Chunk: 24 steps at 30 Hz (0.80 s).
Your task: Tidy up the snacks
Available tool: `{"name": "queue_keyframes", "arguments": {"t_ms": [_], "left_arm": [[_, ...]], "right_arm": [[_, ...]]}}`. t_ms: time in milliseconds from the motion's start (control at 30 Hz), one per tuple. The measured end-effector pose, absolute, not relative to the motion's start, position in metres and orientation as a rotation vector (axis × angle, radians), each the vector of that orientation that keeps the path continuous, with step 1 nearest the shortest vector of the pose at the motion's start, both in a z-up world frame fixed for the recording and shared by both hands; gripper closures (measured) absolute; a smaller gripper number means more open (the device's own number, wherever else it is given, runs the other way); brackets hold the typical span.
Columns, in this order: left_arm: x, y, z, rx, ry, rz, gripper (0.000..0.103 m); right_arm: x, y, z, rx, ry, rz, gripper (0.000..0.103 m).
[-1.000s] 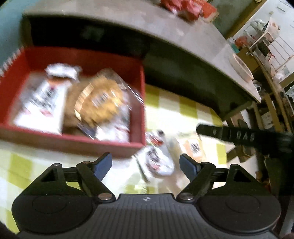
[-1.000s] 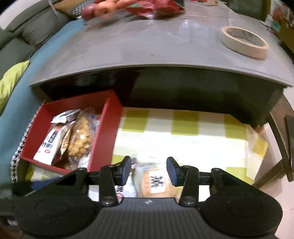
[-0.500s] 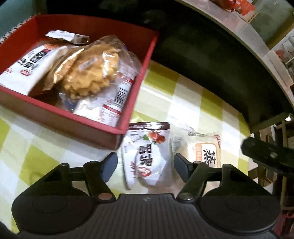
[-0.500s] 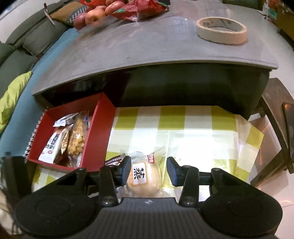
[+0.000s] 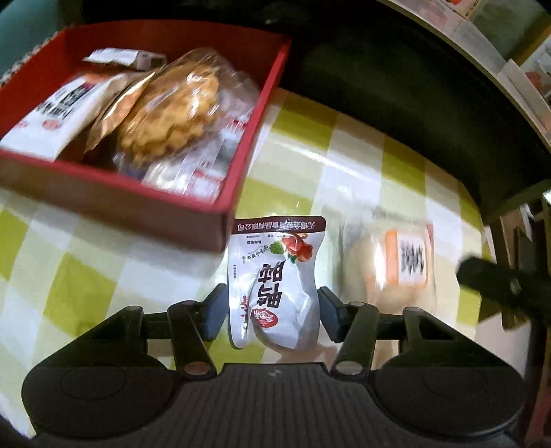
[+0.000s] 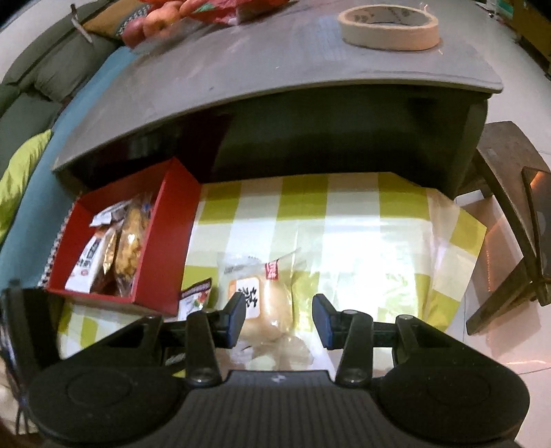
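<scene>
A red box (image 5: 137,203) holds several snack packets, seen in the left wrist view; it also shows in the right wrist view (image 6: 162,241). A white snack pouch (image 5: 275,279) with a red picture lies on the checked cloth just right of the box. My left gripper (image 5: 270,315) is open with its fingers on either side of the pouch's near end. A wrapped bun (image 5: 389,272) lies right of the pouch. My right gripper (image 6: 279,318) is open around the bun (image 6: 265,303), with the pouch (image 6: 194,298) to its left.
A yellow and white checked cloth (image 6: 344,220) covers the low surface. A grey table top (image 6: 275,69) overhangs behind, with a tape roll (image 6: 389,26) and red fruit bags on it. A dark wooden stool (image 6: 506,213) stands at the right.
Both grippers have come down and forward. The left one now straddles the white pouch with a narrower gap. The right one now straddles the bun and has opened wider.
</scene>
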State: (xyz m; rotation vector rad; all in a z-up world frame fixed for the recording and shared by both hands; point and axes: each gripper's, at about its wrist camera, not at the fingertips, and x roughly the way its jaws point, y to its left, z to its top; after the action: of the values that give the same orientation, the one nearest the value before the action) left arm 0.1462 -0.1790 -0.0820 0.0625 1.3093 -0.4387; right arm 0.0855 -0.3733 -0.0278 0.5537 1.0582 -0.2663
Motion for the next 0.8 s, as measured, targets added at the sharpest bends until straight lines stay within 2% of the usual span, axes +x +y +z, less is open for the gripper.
{"name": "queue_keyframes", "arguments": {"t_ms": [200, 233, 300, 467, 533, 600, 700, 800], "left_arm": [[0.114, -0.136, -0.077, 0.181, 1.328, -0.526, 0.04], [0.111, -0.129, -0.077, 0.191, 1.332, -0.534, 0.04], [0.109, -0.117, -0.077, 0.187, 1.345, -0.545, 0.039], [0.119, -0.105, -0.082, 0.13, 1.345, -0.549, 0.039], [0.12, -0.102, -0.081, 0.116, 1.335, -0.556, 0.033], [0.121, -0.102, -0.078, 0.119, 1.323, -0.566, 0.033], [0.125, -0.101, -0.075, 0.111, 1.321, -0.578, 0.022], [0.13, -0.104, -0.08, 0.087, 1.344, -0.57, 0.017]], "right_arm": [[0.096, -0.361, -0.037, 0.537, 1.081, -0.233, 0.048], [0.098, -0.358, -0.04, 0.541, 1.083, -0.224, 0.045], [0.104, -0.353, -0.045, 0.544, 1.096, -0.216, 0.031], [0.123, -0.339, -0.058, 0.475, 1.137, -0.231, 0.025], [0.129, -0.334, -0.064, 0.445, 1.157, -0.241, 0.025], [0.136, -0.329, -0.071, 0.395, 1.186, -0.262, 0.025], [0.143, -0.324, -0.079, 0.349, 1.213, -0.272, 0.024], [0.148, -0.32, -0.086, 0.326, 1.226, -0.277, 0.024]]}}
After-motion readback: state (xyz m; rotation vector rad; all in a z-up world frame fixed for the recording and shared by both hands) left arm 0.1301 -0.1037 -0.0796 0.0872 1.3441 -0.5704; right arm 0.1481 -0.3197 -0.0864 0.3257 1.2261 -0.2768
